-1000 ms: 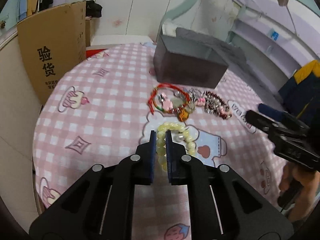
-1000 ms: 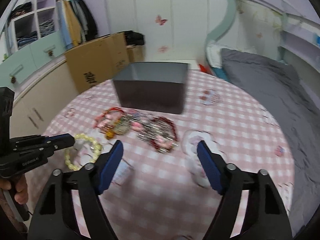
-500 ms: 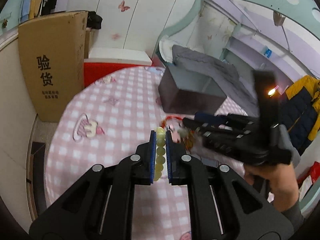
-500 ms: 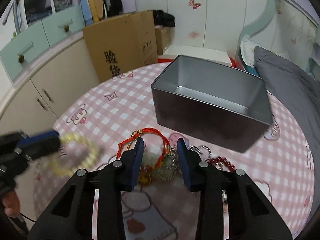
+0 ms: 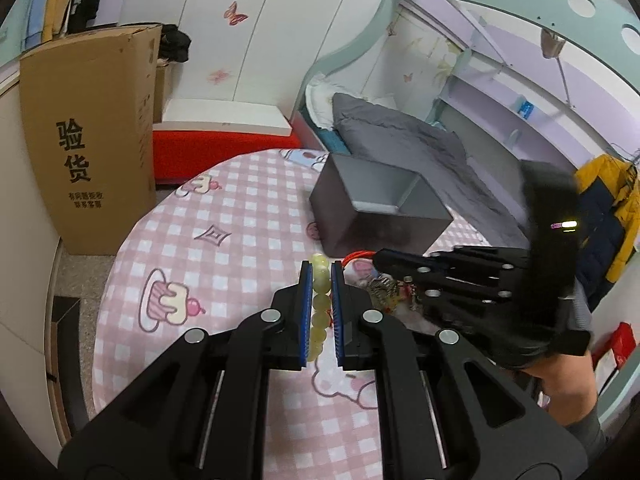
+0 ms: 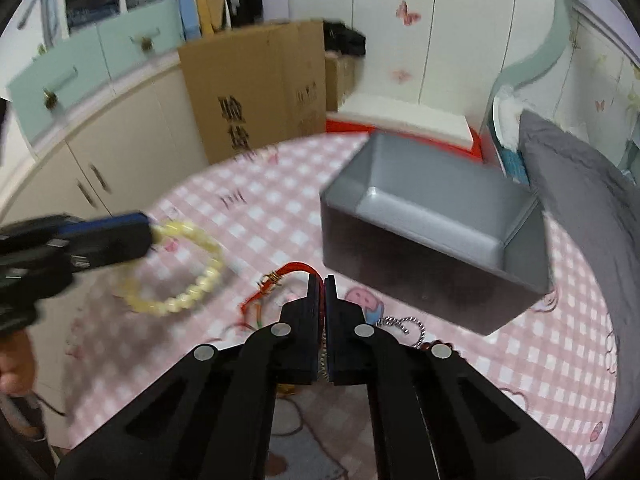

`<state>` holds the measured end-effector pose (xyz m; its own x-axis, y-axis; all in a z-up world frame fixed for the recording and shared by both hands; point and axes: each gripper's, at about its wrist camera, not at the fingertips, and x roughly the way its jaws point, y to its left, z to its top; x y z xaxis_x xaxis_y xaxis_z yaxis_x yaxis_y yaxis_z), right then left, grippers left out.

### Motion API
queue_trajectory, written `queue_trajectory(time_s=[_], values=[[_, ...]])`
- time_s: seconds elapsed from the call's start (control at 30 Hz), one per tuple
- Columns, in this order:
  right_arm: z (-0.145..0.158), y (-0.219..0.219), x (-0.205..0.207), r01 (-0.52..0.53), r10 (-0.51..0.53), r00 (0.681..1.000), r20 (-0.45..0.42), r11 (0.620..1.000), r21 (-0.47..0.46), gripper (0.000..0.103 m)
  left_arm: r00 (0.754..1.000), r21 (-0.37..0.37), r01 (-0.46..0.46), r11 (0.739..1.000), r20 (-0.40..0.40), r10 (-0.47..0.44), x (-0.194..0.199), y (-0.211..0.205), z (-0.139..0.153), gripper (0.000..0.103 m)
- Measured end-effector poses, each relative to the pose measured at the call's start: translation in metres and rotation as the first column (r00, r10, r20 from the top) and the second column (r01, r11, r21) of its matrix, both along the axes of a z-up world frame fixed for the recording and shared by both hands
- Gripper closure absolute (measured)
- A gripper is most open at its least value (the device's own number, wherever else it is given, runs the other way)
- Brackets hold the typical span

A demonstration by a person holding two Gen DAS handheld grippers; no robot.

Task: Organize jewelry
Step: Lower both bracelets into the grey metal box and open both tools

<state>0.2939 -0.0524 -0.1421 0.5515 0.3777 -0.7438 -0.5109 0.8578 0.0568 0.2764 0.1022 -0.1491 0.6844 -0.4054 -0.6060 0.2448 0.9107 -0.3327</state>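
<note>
My left gripper (image 5: 320, 268) is shut on a pale yellow-green bead bracelet (image 5: 321, 304), held up off the pink checked table (image 5: 224, 248). In the right wrist view the bracelet (image 6: 196, 284) hangs as a loop from the left gripper (image 6: 148, 228). My right gripper (image 6: 321, 278) is shut, its tips pinching the red cord bracelet (image 6: 294, 269) at the edge of the jewelry pile (image 5: 384, 288). The right gripper (image 5: 378, 258) reaches in from the right. Just behind the pile stands an open grey box (image 6: 400, 264), empty inside.
A silver chain (image 6: 404, 324) and dark red beads lie right of my right gripper. A tall cardboard box (image 5: 88, 132) and cabinets (image 6: 120, 152) stand off the table's left. A grey bed (image 5: 420, 148) lies behind. A person's hand (image 5: 560, 388) holds the right gripper.
My left gripper has lifted the bead bracelet off the table. My right gripper swung in over the jewelry pile, and its jaws went from wide to shut on the red cord.
</note>
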Motion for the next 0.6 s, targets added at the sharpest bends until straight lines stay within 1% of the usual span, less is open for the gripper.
queue_trajectory(time_s=[0.17,0.3,0.4,0.47,0.53,0.6], values=[[0.037,-0.018,-0.016,-0.003,-0.001,0.999,0.052,0.997,0.071,0.102,0.998,-0.022,0.047,0.999,0.032,-0.046,0.002,-0.009,0.018,0.094],[0.061,-0.029,-0.019,0.008,-0.018,0.995,0.103,0.995,0.098,0.102,0.994,-0.023,0.091,0.996,0.070,-0.089,0.007,-0.024,0.037,0.094],[0.071,-0.035,-0.011,0.042,-0.054,0.990,0.132,0.994,0.097,0.102,0.987,-0.003,0.120,0.993,0.109,-0.119,0.017,-0.041,0.056,0.094],[0.074,-0.036,-0.001,0.064,-0.077,0.986,0.146,0.993,0.096,0.102,0.983,-0.010,0.138,0.990,0.127,-0.136,0.026,-0.049,0.065,0.094],[0.076,-0.043,0.006,0.100,-0.113,0.980,0.167,0.991,0.086,0.102,0.979,-0.018,0.147,0.989,0.144,-0.143,0.036,-0.057,0.072,0.094],[0.074,-0.052,0.017,0.147,-0.160,0.968,0.192,0.986,0.083,0.102,0.978,-0.001,0.137,0.991,0.159,-0.135,0.050,-0.064,0.074,0.094]])
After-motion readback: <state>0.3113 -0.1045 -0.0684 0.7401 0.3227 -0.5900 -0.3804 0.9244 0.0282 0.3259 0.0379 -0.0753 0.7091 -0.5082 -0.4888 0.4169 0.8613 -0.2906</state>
